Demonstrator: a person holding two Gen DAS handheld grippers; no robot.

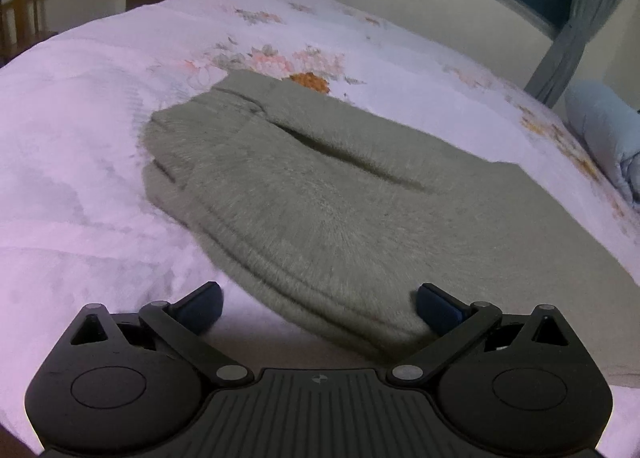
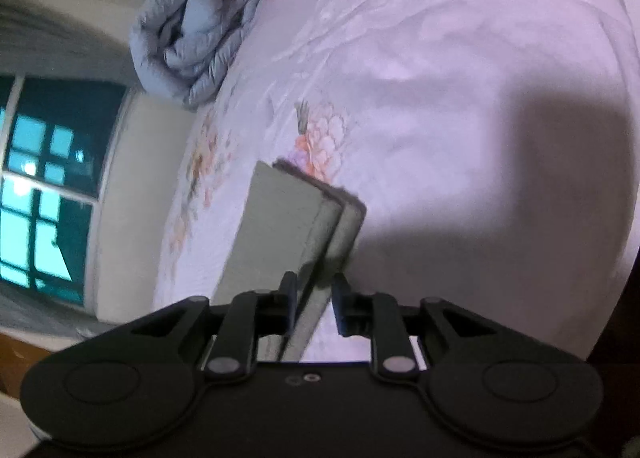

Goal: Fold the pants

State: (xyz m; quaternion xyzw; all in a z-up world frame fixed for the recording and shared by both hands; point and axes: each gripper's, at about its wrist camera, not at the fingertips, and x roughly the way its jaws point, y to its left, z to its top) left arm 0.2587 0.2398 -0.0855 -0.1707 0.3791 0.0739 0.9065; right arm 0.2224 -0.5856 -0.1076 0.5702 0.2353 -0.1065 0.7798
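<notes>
Your pants sit folded in layers on the floral bed sheet, so the left gripper hangs wide apart, holding nothing; your right gripper is barely parted around the fold's edge, pads seemingly off it, probably letting the stack settle flat.

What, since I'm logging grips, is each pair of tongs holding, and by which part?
Left tongs: open, nothing held. Right tongs: the pants' folded edge lies between them, but a gap beside one finger shows no grip.
</notes>
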